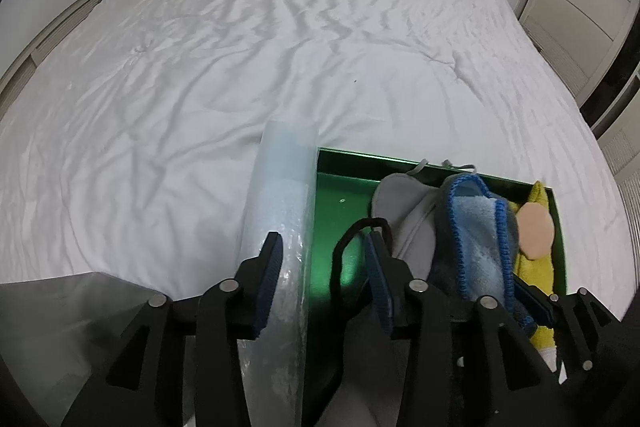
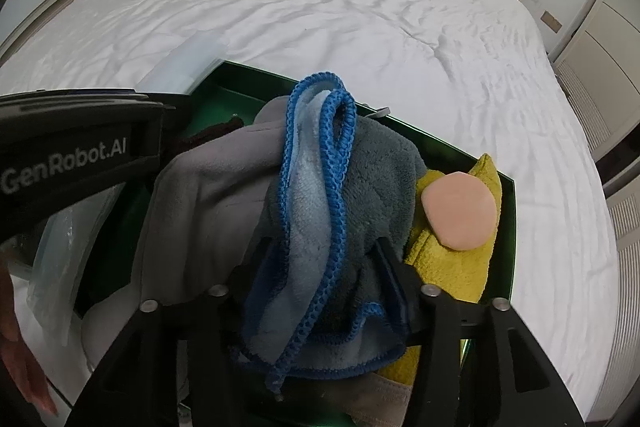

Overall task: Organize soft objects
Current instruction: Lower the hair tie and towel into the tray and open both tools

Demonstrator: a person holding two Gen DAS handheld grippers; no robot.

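Clamped low in the frame, the right hand-held gripper (image 2: 320, 291) pinches a blue-edged grey microfibre cloth (image 2: 340, 195) above the green tray (image 2: 506, 227) on the white bed (image 2: 320, 7), while the left hand-held gripper (image 1: 320, 267) half-open straddles a clear plastic sheet (image 1: 280, 207), which might snag the cloth.

- Only one legible marking: "GenRobot.AI", in pale letters on the dark body of the left gripper (image 2: 80, 155) (seen from the right wrist view, at the left edge).
- Lettering tilted with the casing, rising toward the right.
- Nothing readable in the left wrist view.
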